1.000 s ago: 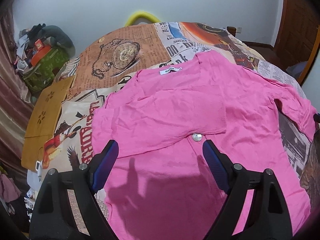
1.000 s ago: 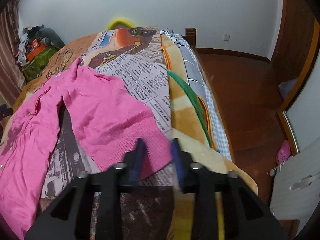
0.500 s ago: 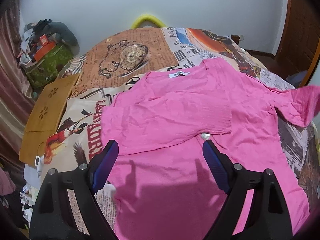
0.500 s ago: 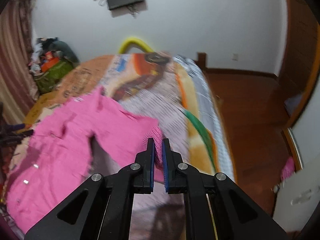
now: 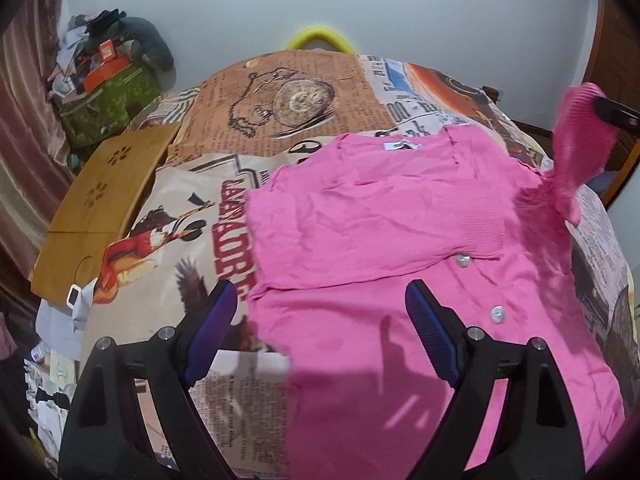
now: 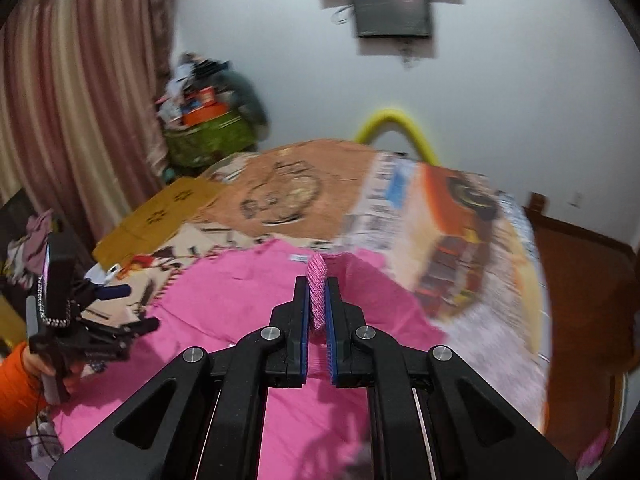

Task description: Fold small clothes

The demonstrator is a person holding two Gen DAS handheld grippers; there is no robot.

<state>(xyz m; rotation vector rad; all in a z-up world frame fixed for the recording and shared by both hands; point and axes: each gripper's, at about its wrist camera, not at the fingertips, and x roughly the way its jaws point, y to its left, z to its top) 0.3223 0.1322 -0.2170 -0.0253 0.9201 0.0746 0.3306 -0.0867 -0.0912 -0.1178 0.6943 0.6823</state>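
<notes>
A pink buttoned cardigan (image 5: 400,248) lies spread on the bed, its left sleeve folded across the chest. My left gripper (image 5: 320,316) is open and empty, hovering above the cardigan's lower left part. My right gripper (image 6: 317,304) is shut on the ribbed cuff of the right sleeve (image 6: 316,292) and holds it lifted above the garment. In the left wrist view the raised sleeve (image 5: 580,140) hangs at the far right. The cardigan also shows in the right wrist view (image 6: 240,312), with the left gripper (image 6: 116,308) at its left edge.
The bed is covered by a printed blanket (image 5: 288,96). A wooden board (image 5: 100,200) lies at the bed's left edge. A green bag with clutter (image 5: 108,96) stands by the curtain. A yellow arc (image 5: 320,38) shows behind the bed. Wooden floor (image 6: 580,280) lies to the right.
My right gripper closed on the sleeve cuff, lifted it off the bed and carried it left over the cardigan. My left gripper stayed open and shifted slightly left.
</notes>
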